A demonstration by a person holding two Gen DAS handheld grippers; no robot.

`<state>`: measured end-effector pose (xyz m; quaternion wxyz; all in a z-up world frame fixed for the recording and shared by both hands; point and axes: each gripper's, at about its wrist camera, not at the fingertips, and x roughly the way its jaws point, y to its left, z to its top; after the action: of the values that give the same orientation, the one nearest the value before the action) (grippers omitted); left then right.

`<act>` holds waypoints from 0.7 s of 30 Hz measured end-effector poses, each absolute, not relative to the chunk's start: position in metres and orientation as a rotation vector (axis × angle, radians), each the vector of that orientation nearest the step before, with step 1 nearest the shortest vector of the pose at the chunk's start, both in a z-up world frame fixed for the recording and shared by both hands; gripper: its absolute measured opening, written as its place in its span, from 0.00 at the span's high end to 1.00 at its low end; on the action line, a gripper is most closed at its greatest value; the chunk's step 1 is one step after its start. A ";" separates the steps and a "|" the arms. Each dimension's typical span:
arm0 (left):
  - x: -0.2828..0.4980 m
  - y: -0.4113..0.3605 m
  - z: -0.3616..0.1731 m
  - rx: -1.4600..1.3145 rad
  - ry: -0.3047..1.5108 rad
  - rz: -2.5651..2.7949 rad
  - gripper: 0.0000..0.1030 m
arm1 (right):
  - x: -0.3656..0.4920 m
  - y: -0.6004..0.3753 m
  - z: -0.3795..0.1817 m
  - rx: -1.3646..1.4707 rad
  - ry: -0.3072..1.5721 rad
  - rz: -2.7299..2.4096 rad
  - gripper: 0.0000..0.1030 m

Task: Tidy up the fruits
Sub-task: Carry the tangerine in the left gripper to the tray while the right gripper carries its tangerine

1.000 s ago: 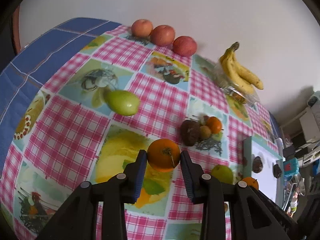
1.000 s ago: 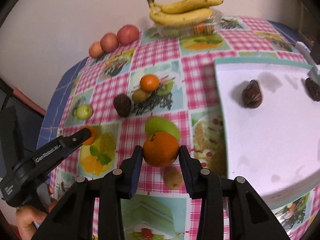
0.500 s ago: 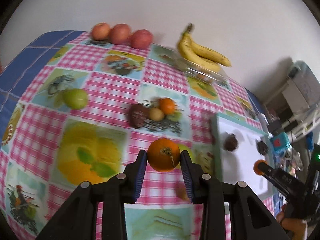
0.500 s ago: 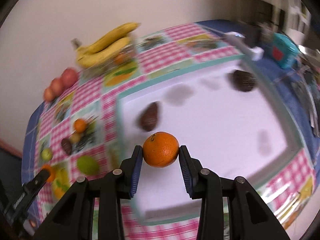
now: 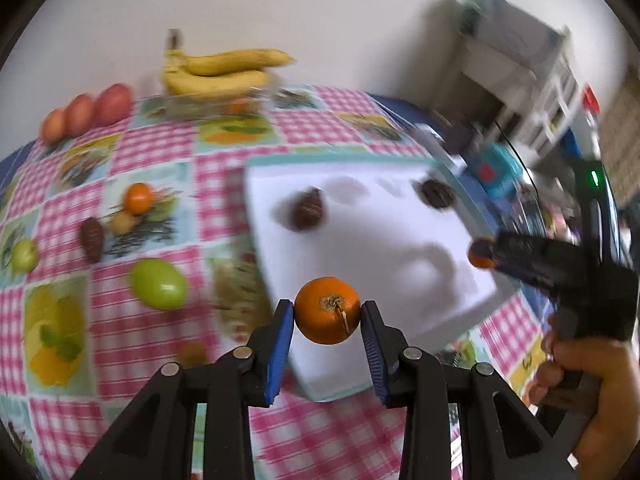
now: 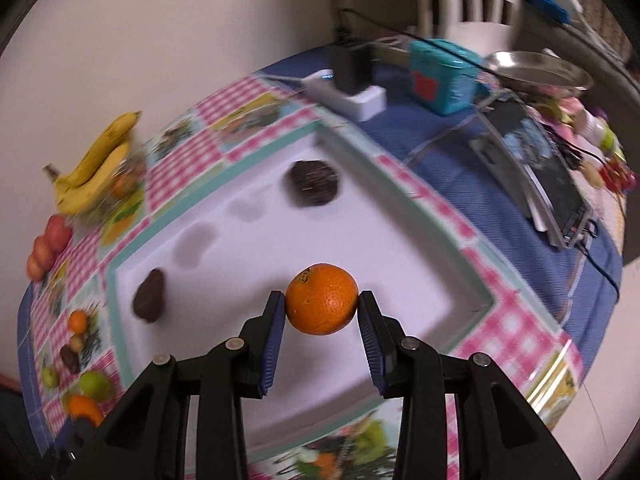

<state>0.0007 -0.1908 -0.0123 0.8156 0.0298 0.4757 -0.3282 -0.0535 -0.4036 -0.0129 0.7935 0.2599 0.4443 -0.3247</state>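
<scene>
Right now your left gripper (image 5: 327, 312) is clamped on an orange (image 5: 327, 310), blue pads pressing both sides, stem end facing the camera; it sits low in the centre of the left wrist view, over the near edge of the white tray (image 5: 384, 240). Your right gripper (image 6: 321, 305) pinches a second orange (image 6: 321, 305) the same way, at the centre of its own view, above the tray's (image 6: 248, 264) white floor. Two dark fruits (image 6: 314, 182) already lie in the tray. At the left of the left wrist view, loose fruit sits on the checked tablecloth (image 5: 160, 152): a green mango (image 5: 158, 284), a small orange (image 5: 138, 198), three apples (image 5: 86, 114) and bananas (image 5: 220, 70) at upper left. Your right hand (image 5: 588, 384) shows at lower right.
</scene>
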 end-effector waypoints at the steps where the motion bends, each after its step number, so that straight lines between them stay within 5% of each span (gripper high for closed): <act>1: -0.002 -0.198 -0.016 0.076 1.024 -0.715 0.64 | -0.057 -0.407 -0.014 0.566 0.955 -0.713 0.62; 21: -0.001 -0.214 -0.050 0.147 1.137 -0.724 0.62 | -0.062 -0.420 -0.040 0.600 1.025 -0.768 0.62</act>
<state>-0.0006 -0.2139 -0.0504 0.7790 0.0678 0.5259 -0.3348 -0.0618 -0.4198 -0.0401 0.7601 0.2756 0.4710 -0.3528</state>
